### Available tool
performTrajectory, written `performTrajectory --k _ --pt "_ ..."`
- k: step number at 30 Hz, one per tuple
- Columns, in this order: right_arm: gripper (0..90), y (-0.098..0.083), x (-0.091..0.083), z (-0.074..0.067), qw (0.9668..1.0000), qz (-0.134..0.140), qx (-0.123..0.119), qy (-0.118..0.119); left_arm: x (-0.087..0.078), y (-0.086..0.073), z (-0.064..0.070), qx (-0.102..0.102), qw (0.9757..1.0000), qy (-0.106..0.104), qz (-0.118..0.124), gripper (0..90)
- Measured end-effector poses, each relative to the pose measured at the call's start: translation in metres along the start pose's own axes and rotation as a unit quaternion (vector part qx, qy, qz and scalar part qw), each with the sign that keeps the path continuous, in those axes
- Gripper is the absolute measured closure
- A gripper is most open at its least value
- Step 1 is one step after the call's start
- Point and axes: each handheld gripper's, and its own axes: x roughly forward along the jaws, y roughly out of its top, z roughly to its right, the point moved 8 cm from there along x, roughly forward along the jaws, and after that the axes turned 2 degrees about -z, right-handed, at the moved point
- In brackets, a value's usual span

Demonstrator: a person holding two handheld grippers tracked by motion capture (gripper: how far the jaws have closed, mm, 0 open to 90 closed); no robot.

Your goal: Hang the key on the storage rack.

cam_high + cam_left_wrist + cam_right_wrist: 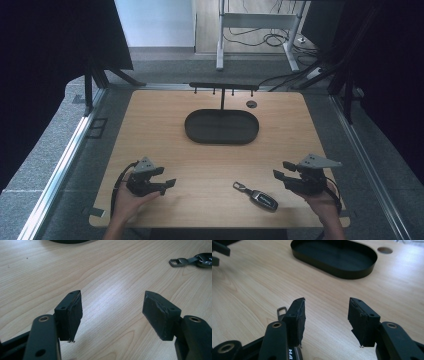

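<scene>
A black car key fob with a metal loop lies on the wooden table near the front edge, right of centre. My right gripper hovers just right of it, open and empty. In the right gripper view my right gripper stands open above the table, and the key's loop peeks out behind its left jaw. My left gripper is held at the front left, open with nothing between its jaws. In the left gripper view my left gripper faces bare wood, with the key's loop far off at the upper right.
A black oval tray sits at the table's middle, with a black hook rack standing behind it. The tray lies ahead of the right gripper. A round cable hole is at the back. Metal rails run along both table sides.
</scene>
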Motion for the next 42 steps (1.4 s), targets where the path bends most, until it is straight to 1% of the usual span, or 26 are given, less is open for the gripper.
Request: performTrajectory --k 2,3,5,6,7,8,9,12,13,14,16,19,20,22,25,26,27,28,31,32,34,35,36,37,40,42 --pt "48.9 -0.001 0.005 -0.001 0.9999 -0.012 -0.003 0.002 0.0 0.0 0.0 0.0 1.0 -0.001 -0.001 33.1" --pt "49.3 -0.001 0.011 -0.003 0.9997 -0.023 -0.004 0.006 0.001 0.001 0.002 0.001 1.0 -0.002 -0.002 33.1" --pt "49.7 -0.001 0.015 -0.005 0.9992 -0.037 -0.008 0.012 0.001 0.002 0.003 0.003 1.0 -0.004 -0.002 33.1" --pt "49.9 -0.001 0.017 -0.007 0.9989 -0.043 -0.008 0.014 0.001 0.002 0.005 0.006 1.0 -0.006 -0.002 33.1" --pt "49.9 -0.001 0.017 -0.007 0.9989 -0.043 -0.008 0.014 0.0 0.003 0.007 0.008 0.9999 -0.007 -0.001 33.1" --pt "49.9 0.0 0.02 -0.01 0.9982 -0.054 -0.013 0.022 0.0 0.004 0.007 0.01 0.9999 -0.008 -0.002 33.0" --pt "49.9 0.0 0.02 -0.01 0.9982 -0.054 -0.013 0.022 0.0 0.004 0.008 0.011 0.9999 -0.009 -0.002 33.0" --pt "49.9 0.001 0.026 -0.012 0.9971 -0.066 -0.007 0.037 0.001 0.003 0.009 0.011 0.9999 -0.011 -0.005 33.1" --pt "50.1 -0.001 0.031 -0.012 0.9958 -0.08 -0.007 0.043 0.002 0.003 0.009 0.011 0.9999 -0.011 -0.005 33.1" --pt "50.1 -0.001 0.031 -0.012 0.9958 -0.08 -0.007 0.043 0.002 0.003 0.009 0.011 0.9999 -0.012 -0.005 33.1" --pt "50.1 -0.001 0.034 -0.013 0.9947 -0.092 -0.01 0.044 0.002 0.003 0.009 0.011 0.9998 -0.012 -0.005 33.1" --pt "50.0 0.0 0.038 -0.015 0.9931 -0.103 -0.014 0.053 0.003 0.003 0.009 0.011 0.9998 -0.013 -0.006 33.1" --pt "49.5 -0.001 0.042 -0.017 0.9919 -0.113 -0.019 0.055 0.003 0.003 0.01 0.011 0.9998 -0.013 -0.007 33.1" --pt "49.1 -0.001 0.043 -0.017 0.9914 -0.116 -0.02 0.056 0.004 0.002 0.011 0.013 0.9998 -0.014 -0.01 33.1" --pt "49.9 -0.001 0.047 -0.018 0.9902 -0.124 -0.016 0.062 0.006 0.002 0.012 0.015 0.9997 -0.016 -0.012 33.1" --pt "50.6 -0.001 0.049 -0.019 0.9886 -0.135 -0.021 0.062 0.006 0.002 0.012 0.015 0.9997 -0.016 -0.013 33.1" --pt "50.9 -0.001 0.05 -0.019 0.9878 -0.141 -0.023 0.061 0.006 0.002 0.012 0.015 0.9997 -0.016 -0.012 33.1" --pt "50.9 -0.001 0.05 -0.019 0.9878 -0.141 -0.023 0.061 0.006 0.002 0.012 0.015 0.9997 -0.017 -0.012 33.1" --pt "51.7 -0.002 0.053 -0.022 0.9846 -0.16 -0.033 0.063 0.006 0.002 0.012 0.017 0.9996 -0.017 -0.012 33.1" --pt "52.8 -0.001 0.055 -0.025 0.9825 -0.169 -0.039 0.066 0.006 0.002 0.013 0.018 0.9996 -0.017 -0.013 33.1" --pt "53.0 0.0 0.056 -0.026 0.982 -0.172 -0.04 0.067 0.006 0.002 0.013 0.018 0.9996 -0.018 -0.013 33.1" --pt "53.3 0.0 0.058 -0.028 0.9805 -0.179 -0.046 0.066 0.006 0.002 0.013 0.017 0.9996 -0.018 -0.012 33.1" --pt "53.3 0.0 0.058 -0.028 0.9805 -0.179 -0.046 0.066 0.006 0.002 0.013 0.017 0.9996 -0.018 -0.012 33.1" --pt "53.4 0.0 0.06 -0.03 0.9798 -0.182 -0.048 0.067 0.006 0.002 0.013 0.017 0.9996 -0.018 -0.012 33.1" --pt "53.5 -0.001 0.064 -0.035 0.9767 -0.194 -0.058 0.071 0.004 0.002 0.013 0.015 0.9997 -0.018 -0.009 33.1" --pt "53.6 0.0 0.065 -0.037 0.9753 -0.199 -0.063 0.074 0.003 0.003 0.012 0.013 0.9998 -0.017 -0.006 33.1"
